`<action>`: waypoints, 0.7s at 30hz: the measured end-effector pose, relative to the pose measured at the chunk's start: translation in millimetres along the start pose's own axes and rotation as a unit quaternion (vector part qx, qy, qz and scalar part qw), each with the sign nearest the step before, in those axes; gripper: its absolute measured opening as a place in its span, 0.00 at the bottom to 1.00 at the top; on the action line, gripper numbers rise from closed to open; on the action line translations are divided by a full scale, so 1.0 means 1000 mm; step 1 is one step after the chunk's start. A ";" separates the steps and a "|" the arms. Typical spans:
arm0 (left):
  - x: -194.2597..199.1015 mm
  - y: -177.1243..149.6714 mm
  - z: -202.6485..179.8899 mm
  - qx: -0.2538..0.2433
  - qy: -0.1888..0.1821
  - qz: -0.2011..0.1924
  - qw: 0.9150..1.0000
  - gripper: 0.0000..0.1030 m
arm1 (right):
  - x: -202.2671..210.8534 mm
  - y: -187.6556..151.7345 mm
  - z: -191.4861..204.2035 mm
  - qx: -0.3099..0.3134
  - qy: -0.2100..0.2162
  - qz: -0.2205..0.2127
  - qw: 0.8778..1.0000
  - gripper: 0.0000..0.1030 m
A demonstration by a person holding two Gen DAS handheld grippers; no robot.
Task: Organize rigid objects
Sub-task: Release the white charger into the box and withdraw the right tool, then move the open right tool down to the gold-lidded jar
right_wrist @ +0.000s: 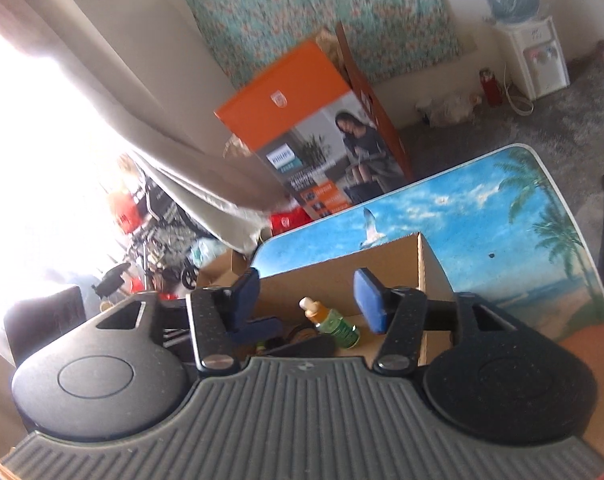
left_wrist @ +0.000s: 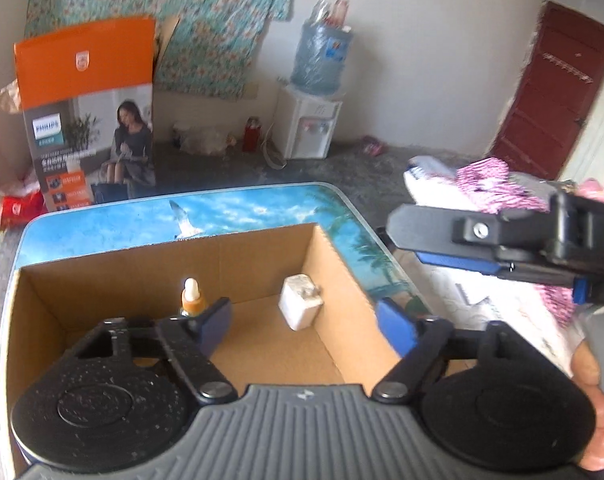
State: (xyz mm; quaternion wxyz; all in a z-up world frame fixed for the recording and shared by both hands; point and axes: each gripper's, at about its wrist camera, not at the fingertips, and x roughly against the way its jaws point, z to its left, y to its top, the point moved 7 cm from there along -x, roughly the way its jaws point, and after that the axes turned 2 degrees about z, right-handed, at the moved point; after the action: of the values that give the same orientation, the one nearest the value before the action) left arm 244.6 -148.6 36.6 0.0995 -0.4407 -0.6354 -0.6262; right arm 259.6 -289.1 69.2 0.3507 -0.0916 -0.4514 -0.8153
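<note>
Two hand-held grippers: left hand-held gripper point(left_wrist: 302, 320) and right hand-held gripper point(right_wrist: 308, 300), each above the box point(left_wrist: 262, 256).
Left state: jaws spread wide, nothing between them.
Right state: jaws apart, gripping nothing; the bottle shows in the gap below.
Box: open cardboard, on the bench point(left_wrist: 262, 204).
Bottle point(right_wrist: 334, 326): green, orange neck, pale cap; inside the box.
White block point(left_wrist: 300, 306): inside the box, near its right wall.

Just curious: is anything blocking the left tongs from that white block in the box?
Nothing visible. The left tongs are open above the box, with only bare cardboard before the white block. The bottle stands off to the left.
</note>
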 end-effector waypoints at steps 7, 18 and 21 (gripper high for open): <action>0.069 -0.052 -0.015 -0.057 0.007 -0.020 0.998 0.98 | 0.077 -0.055 0.024 0.020 -0.035 -0.059 0.997 0.99; 0.099 -0.152 -0.008 -0.032 -0.034 0.016 0.999 0.98 | 0.107 -0.143 0.042 0.127 -0.174 -0.029 0.976 0.99; 0.100 -0.167 -0.004 -0.030 -0.025 0.017 0.999 0.99 | 0.104 -0.157 0.046 0.171 -0.209 -0.009 0.963 0.99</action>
State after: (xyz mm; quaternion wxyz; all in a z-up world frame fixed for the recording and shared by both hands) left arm 69.0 -80.1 -13.1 0.0808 -0.4695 -0.6115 -0.6318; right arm 72.9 -248.8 38.9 0.2514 -0.1945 -0.6483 -0.6919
